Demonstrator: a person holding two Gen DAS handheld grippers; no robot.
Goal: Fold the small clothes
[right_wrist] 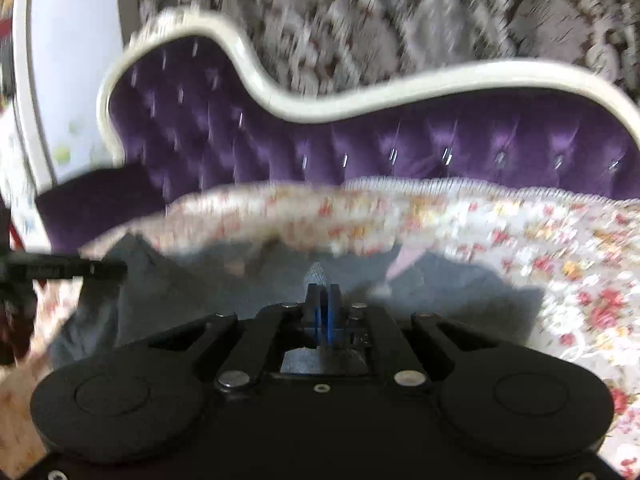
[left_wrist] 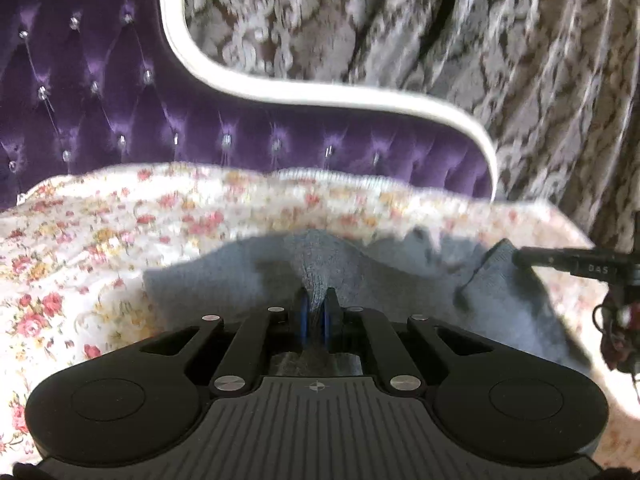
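Note:
A small grey knit garment [left_wrist: 400,276] lies on a floral bedspread [left_wrist: 100,240]. My left gripper [left_wrist: 318,300] is shut on a pinched-up fold of the grey garment. My right gripper [right_wrist: 323,292] is shut on another raised fold of the same garment [right_wrist: 180,300]. Each gripper's fingers show at the edge of the other's view: the right one [left_wrist: 560,262] grips the garment's right corner, the left one [right_wrist: 68,270] is at far left. A pale pink patch [right_wrist: 404,262] shows on the cloth. Both views are motion-blurred.
A purple tufted headboard [left_wrist: 120,100] with a white curved frame [left_wrist: 320,94] stands behind the bedspread. Grey-brown patterned curtains [left_wrist: 520,60] hang beyond it. White furniture [right_wrist: 68,60] stands at the left in the right wrist view.

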